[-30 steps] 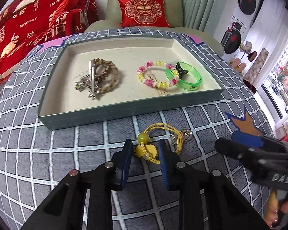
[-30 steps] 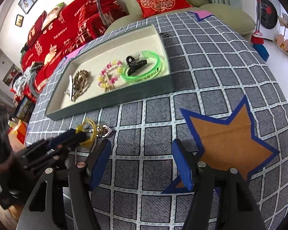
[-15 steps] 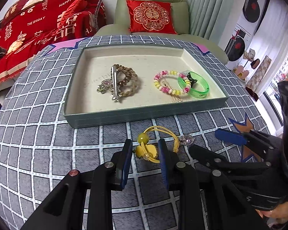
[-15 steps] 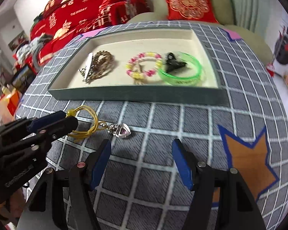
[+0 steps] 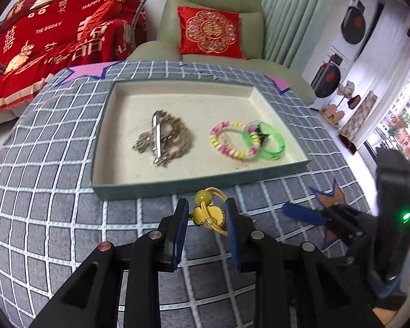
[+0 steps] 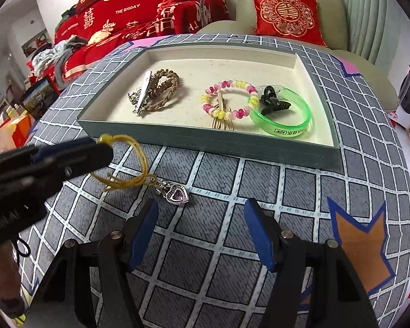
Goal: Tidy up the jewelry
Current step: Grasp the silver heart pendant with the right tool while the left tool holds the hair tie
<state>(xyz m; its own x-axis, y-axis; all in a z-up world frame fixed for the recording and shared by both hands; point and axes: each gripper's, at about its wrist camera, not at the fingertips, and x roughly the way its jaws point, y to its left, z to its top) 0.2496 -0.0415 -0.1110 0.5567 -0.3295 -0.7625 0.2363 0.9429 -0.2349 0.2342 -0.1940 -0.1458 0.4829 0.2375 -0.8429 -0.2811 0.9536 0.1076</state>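
Note:
My left gripper point(image 5: 205, 209) is shut on a yellow cord bracelet point(image 5: 201, 196), gripping its flower charm just above the checked cloth, in front of the tray's near wall. In the right wrist view the bracelet's cord point(image 6: 139, 158) hangs from the left gripper point(image 6: 101, 147) down to a silver heart pendant point(image 6: 177, 195) with a purple stone, which lies on the cloth. My right gripper point(image 6: 201, 209) stands open just behind the pendant, with nothing between its fingers. The grey-green tray point(image 6: 205, 142) holds a brown braided bracelet point(image 6: 161, 90), a pink and yellow bead bracelet point(image 6: 227, 101) and a green bangle point(image 6: 284, 120).
A black claw clip point(image 6: 273, 101) rests on the green bangle, and a silver bar clip point(image 6: 143, 93) lies on the braided bracelet. An orange star patch point(image 6: 363, 257) marks the cloth at the right. A green armchair with a red cushion point(image 5: 210, 32) stands behind the table.
My left gripper has risen with the yellow bracelet, lifting its cord off the cloth. The right gripper has swung left and rolled level, ending close behind the heart pendant.

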